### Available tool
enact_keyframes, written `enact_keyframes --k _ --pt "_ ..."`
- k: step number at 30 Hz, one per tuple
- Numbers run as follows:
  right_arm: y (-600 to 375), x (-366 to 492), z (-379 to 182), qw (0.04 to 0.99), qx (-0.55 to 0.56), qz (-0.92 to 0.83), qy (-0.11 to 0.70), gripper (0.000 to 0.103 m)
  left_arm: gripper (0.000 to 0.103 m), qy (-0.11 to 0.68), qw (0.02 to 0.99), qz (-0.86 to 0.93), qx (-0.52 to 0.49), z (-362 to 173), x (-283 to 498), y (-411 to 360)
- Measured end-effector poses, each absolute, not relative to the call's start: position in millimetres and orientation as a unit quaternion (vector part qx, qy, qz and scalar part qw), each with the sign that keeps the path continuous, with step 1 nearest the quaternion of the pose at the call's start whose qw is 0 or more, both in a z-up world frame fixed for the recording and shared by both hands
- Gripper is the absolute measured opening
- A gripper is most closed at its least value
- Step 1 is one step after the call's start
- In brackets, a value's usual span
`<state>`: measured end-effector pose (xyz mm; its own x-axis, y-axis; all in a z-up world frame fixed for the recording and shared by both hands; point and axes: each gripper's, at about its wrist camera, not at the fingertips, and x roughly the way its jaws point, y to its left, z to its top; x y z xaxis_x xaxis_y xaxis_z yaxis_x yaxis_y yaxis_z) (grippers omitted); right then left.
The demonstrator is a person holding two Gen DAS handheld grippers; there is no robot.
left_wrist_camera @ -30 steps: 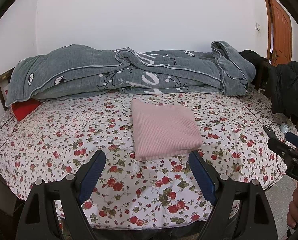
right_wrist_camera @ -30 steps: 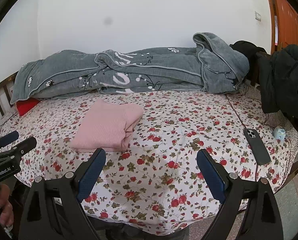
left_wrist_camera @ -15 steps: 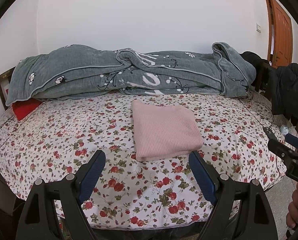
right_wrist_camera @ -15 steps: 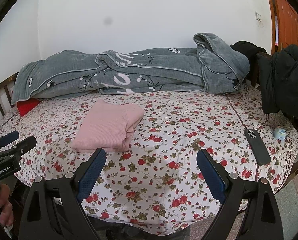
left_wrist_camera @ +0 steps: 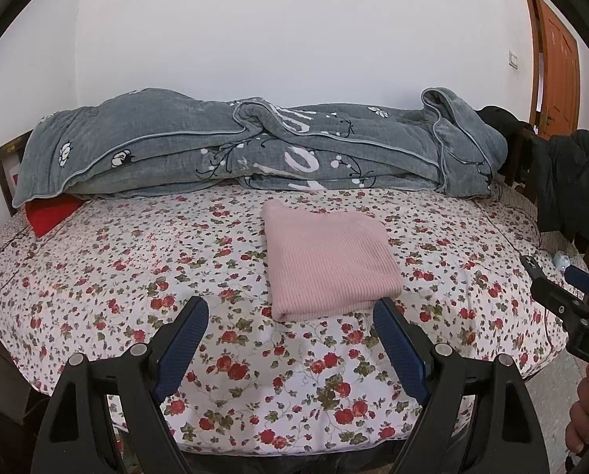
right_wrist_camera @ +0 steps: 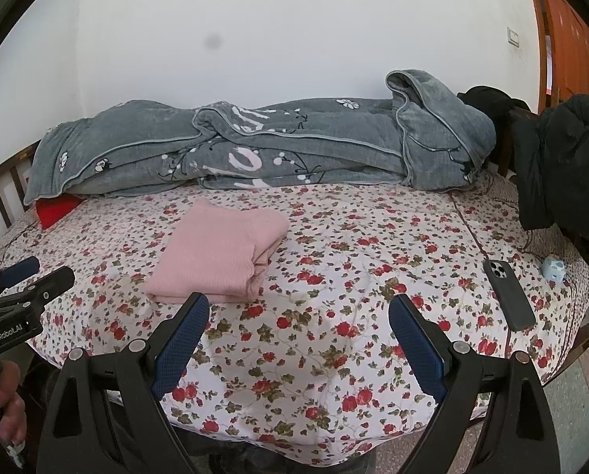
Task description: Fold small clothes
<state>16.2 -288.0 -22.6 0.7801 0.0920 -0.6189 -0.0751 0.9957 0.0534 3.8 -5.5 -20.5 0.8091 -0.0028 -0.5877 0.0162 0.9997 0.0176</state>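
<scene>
Nothing has moved since the earlier frames: both grippers hang where they were and the folded pink garment [left_wrist_camera: 328, 260] lies just as it did on the floral bedsheet [left_wrist_camera: 116, 268].

From the left wrist view, the left gripper [left_wrist_camera: 290, 339] has its 2 blue-padded fingers [left_wrist_camera: 184, 339] spread wide with only bedsheet between them. The garment sits ahead of the jaws, its near edge just beyond the fingertips and lying toward the right-hand finger, whose tip overlaps the garment's near right corner in the picture; whether it touches cannot be told. Left of the jaws and far ahead, a red item [left_wrist_camera: 51, 213] peeks from under the grey quilt [left_wrist_camera: 235, 150], which runs along the far side of the bed. Off to the right of the jaws, the other gripper's tip shows, with a hand [left_wrist_camera: 585, 414] below it.

From the right wrist view, the right gripper [right_wrist_camera: 298, 333] is likewise wide open and holds nothing. The garment [right_wrist_camera: 219, 252] lies ahead and to the left of its jaws, near edge just past the left fingertip. Right of the jaws, a dark phone [right_wrist_camera: 508, 294] rests on the sheet, with a small pale blue object [right_wrist_camera: 553, 268] just beyond it and a black jacket [right_wrist_camera: 567, 166] further off.
</scene>
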Motion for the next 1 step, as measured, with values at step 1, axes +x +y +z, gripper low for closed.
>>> enact_keyframes --k 1 --pt "-287.7 15.9 -22.7 0.943 0.013 0.044 0.328 0.091 0.085 0.310 0.951 -0.006 0.011 -20.6 3.8 -5.3"
